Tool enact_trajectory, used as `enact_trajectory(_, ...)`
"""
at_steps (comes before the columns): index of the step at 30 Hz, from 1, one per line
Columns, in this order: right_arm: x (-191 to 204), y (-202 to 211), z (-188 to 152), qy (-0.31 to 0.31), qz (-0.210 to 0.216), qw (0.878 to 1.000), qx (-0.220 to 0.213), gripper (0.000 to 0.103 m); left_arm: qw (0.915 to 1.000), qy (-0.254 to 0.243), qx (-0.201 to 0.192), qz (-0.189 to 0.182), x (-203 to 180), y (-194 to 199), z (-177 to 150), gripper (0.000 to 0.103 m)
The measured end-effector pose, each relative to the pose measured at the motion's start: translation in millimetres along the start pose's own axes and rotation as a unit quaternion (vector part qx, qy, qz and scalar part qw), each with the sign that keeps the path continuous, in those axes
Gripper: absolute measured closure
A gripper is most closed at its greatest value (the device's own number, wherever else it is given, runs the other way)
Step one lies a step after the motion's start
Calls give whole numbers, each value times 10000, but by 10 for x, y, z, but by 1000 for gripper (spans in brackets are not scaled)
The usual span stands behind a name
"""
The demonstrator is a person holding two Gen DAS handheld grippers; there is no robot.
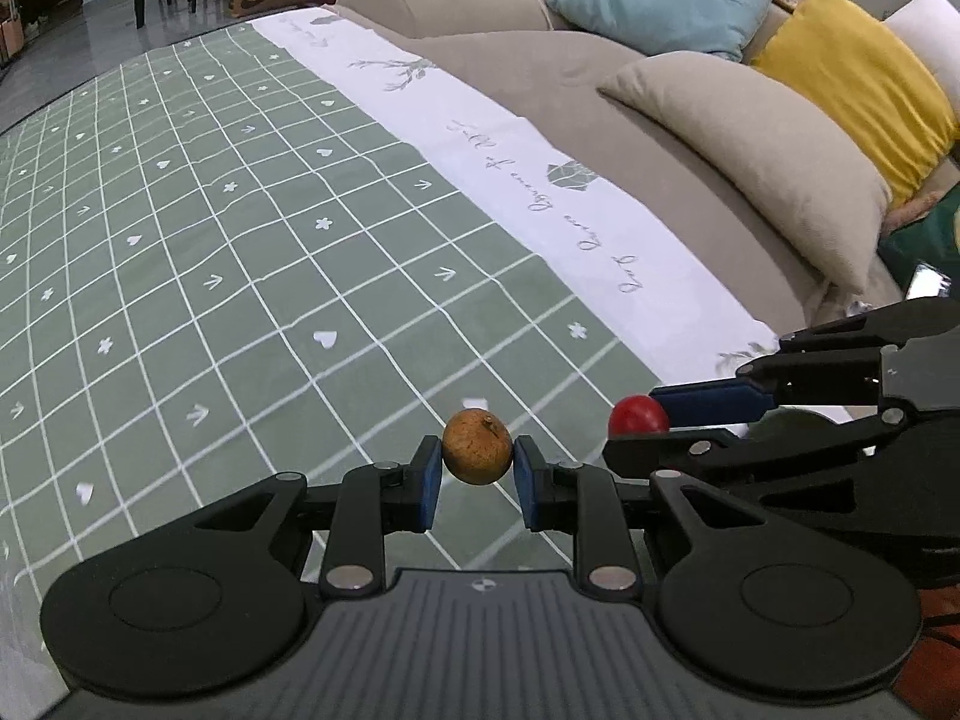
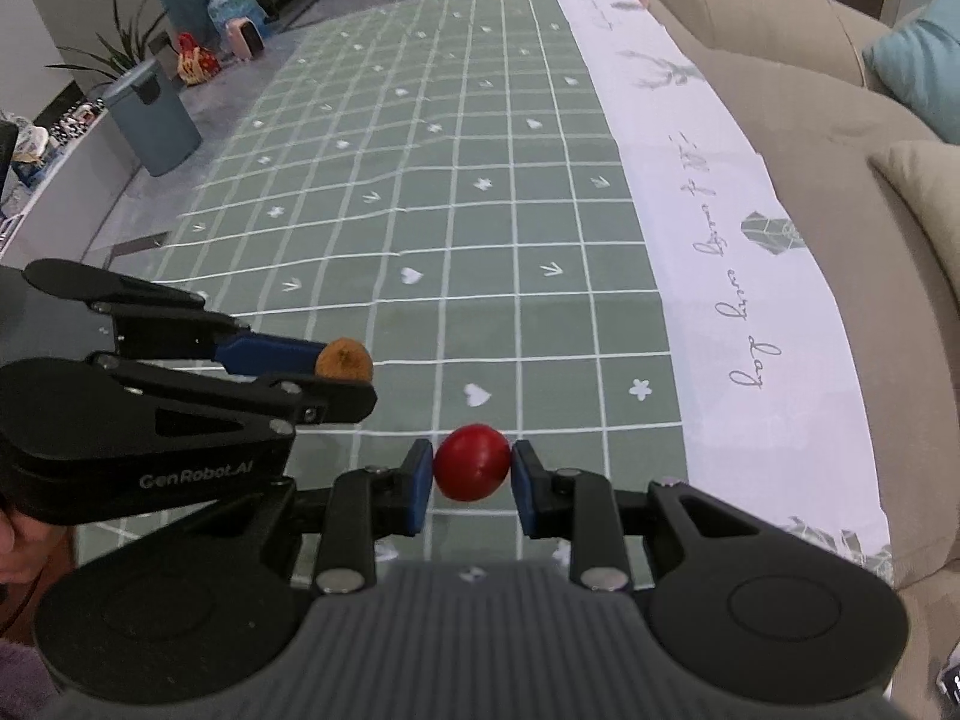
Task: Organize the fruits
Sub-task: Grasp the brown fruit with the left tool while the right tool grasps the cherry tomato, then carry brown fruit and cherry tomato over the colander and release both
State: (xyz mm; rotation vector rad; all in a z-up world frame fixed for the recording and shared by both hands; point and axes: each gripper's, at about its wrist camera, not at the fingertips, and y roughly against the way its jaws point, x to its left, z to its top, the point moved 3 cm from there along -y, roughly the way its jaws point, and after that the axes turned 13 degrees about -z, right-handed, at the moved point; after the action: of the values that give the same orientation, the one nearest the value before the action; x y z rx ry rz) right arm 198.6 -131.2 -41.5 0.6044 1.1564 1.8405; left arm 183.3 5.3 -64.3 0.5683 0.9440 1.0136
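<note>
Left gripper (image 1: 477, 465) clamps a brown longan (image 1: 477, 447) above the green grid tablecloth (image 1: 240, 276). Right gripper (image 2: 471, 471), just beside it, clamps a red cherry tomato (image 2: 471, 462). Beige sofa (image 1: 540, 48) lies far right.

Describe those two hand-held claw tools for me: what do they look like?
Both match. The left gripper and right gripper are matte black plastic linkages with silver pivot screws, round black side discs, and a ribbed grey body bearing a small round emblem. The fingers carry blue pads. White "GenRobot.AI" lettering marks the left gripper's side. No cables show.
</note>
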Motion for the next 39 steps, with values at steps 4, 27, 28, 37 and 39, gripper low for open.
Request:
enact_trajectory(4, 41, 259, -169, 5, -3, 9999, -153, 79, 9999, -107, -76, -75, -197, 172, -106, 75)
enact_trajectory(27, -512, 949, -1545, -394, -196, 9990, 56, 79, 9951, -394, 196, -881, -1184, 192, -734, 75)
enact_trajectory(28, -523, 939, -1577, -397, -184, 9990, 80, 79, 9948, -428, 226, -894, -1213, 164, -745, 75)
enact_trajectory(37, -416, 746, -1657, 40, 32, 9991, 427, 79, 9887, -647, 854, -1046, -1377, -145, -883, 75)
enact_trajectory(39, -407, 696, -1677, 70, 126, 9984, 538, 79, 9871, -627, 1034, -1049, -1385, -216, -894, 75)
